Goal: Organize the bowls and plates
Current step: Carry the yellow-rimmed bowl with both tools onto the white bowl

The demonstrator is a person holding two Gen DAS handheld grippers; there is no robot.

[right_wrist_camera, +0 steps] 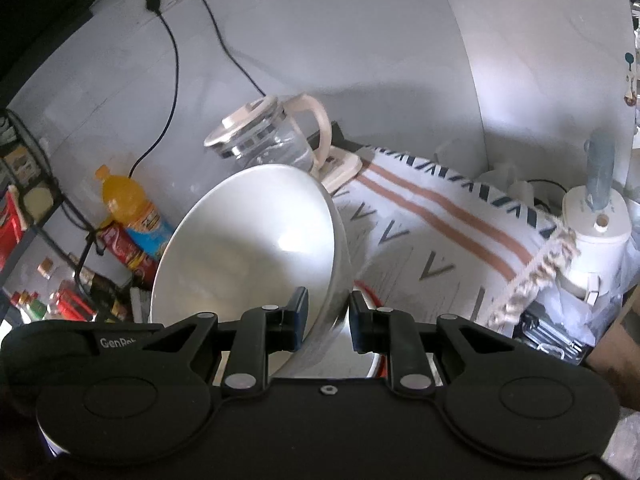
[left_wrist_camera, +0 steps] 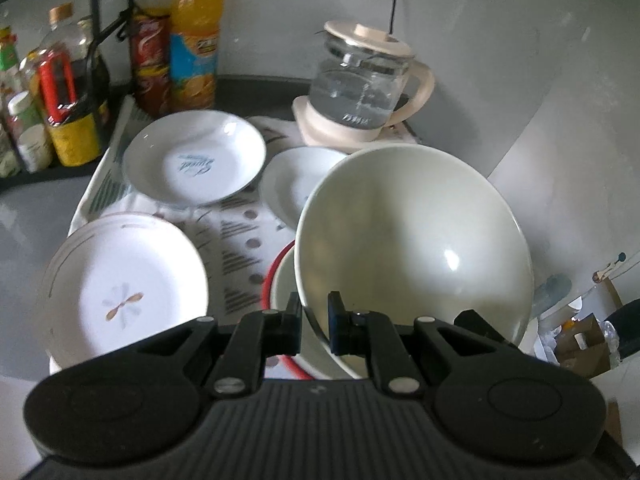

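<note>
My left gripper [left_wrist_camera: 314,322] is shut on the rim of a large cream bowl [left_wrist_camera: 416,240], held tilted above a red-rimmed bowl [left_wrist_camera: 280,280]. My right gripper [right_wrist_camera: 326,320] is shut on the rim of a large white bowl [right_wrist_camera: 248,248], also tilted, over a red-rimmed bowl [right_wrist_camera: 374,360] below. On the patterned cloth lie a white plate with blue script [left_wrist_camera: 196,160], a second white dish [left_wrist_camera: 292,188] partly hidden behind the cream bowl, and a stack of white plates with a flower mark [left_wrist_camera: 124,284] at the left.
A glass kettle on a cream base [left_wrist_camera: 360,84] stands at the back, also in the right wrist view [right_wrist_camera: 272,136]. An orange drink bottle [left_wrist_camera: 196,36], a red can [left_wrist_camera: 150,60] and a rack of bottles [left_wrist_camera: 48,92] stand at the left. A white appliance [right_wrist_camera: 596,232] sits right.
</note>
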